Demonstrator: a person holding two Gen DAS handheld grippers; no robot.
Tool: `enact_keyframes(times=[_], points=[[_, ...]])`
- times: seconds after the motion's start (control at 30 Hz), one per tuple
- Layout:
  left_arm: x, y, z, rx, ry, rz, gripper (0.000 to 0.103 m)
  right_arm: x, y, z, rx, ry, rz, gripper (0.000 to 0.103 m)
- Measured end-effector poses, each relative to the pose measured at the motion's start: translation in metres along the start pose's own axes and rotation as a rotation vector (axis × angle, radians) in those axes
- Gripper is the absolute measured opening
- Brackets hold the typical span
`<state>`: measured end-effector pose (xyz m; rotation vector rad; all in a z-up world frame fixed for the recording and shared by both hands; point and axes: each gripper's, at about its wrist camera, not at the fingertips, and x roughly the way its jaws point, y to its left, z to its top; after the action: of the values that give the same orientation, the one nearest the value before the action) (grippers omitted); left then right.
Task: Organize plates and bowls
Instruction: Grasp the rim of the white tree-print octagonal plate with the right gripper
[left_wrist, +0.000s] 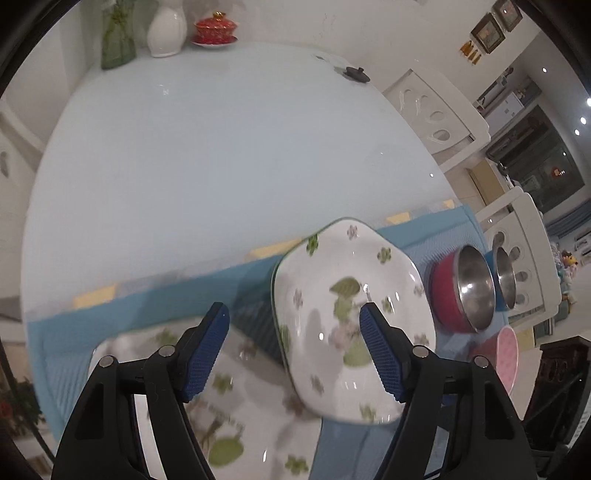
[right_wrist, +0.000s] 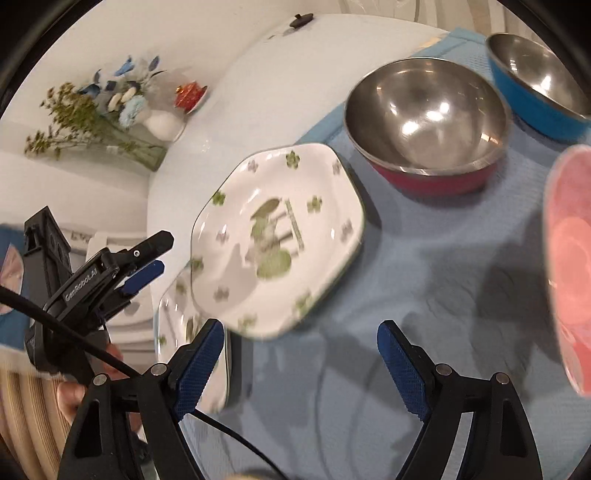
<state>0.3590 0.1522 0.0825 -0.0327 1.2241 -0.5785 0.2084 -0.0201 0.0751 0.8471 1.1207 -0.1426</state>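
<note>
Left wrist view. The left hand-held gripper (left_wrist: 295, 350) is released, nothing pinched; its right finger overlaps the upper floral plate (left_wrist: 351, 317) in the frame, and contact cannot be told. That plate sits at 3 o'clock of centre, on the blue mat (left_wrist: 155, 299), its near edge lapping over a second floral plate (left_wrist: 229, 398) at 6 o'clock. Red bowl (left_wrist: 448, 295) and blue bowl (left_wrist: 496, 280), both steel-lined, at 3 o'clock. Pink plate (left_wrist: 506, 350) just below them. The table (left_wrist: 221, 147) is pale and glossy beyond the mat.

Right wrist view. The right hand-held gripper (right_wrist: 301, 363) is released, jaws empty over bare mat. Upper floral plate at centre; red bowl at 1 o'clock, blue bowl at 2, pink plate at 3. The left hand-held gripper shows at 9 o'clock.

Handling, as judged: the floral plates look glazed ceramic, so stiff, fairly heavy, slippery, chip-prone. Best hold is the raised rim, where the overlap leaves the edge off the mat. The steel bowls are likely light and tough; pinch one wall at the rim.
</note>
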Motion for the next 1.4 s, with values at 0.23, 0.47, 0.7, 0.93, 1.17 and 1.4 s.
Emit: enact_keyframes(times=[0.23,0.47,0.7,0.93,1.17,1.4], points=[[0.037,0.001,0.013,-0.015,0.057,-0.03,0.048,0.037,-0.017,0.027,0.082,0.017,-0.065,0.054],[0.061,-0.002,0.019,0.009,0.085,-0.048,0.036,0.052,-0.025,0.045,0.041,0.028,-0.016,0.031],[0.072,-0.003,0.015,0.046,0.081,-0.014,0.036,0.057,-0.014,0.04,-0.174,0.023,-0.018,0.03],[0.058,-0.007,-0.003,0.117,0.006,0.03,0.036,0.051,-0.01,0.03,-0.336,-0.023,-0.063,0.03],[0.023,-0.002,-0.029,0.118,-0.072,0.008,0.036,0.033,-0.009,0.012,-0.456,-0.045,-0.07,0.03],[-0.019,-0.005,-0.061,0.12,-0.154,0.023,0.036,0.01,-0.001,-0.016,-0.543,-0.036,-0.03,0.03]])
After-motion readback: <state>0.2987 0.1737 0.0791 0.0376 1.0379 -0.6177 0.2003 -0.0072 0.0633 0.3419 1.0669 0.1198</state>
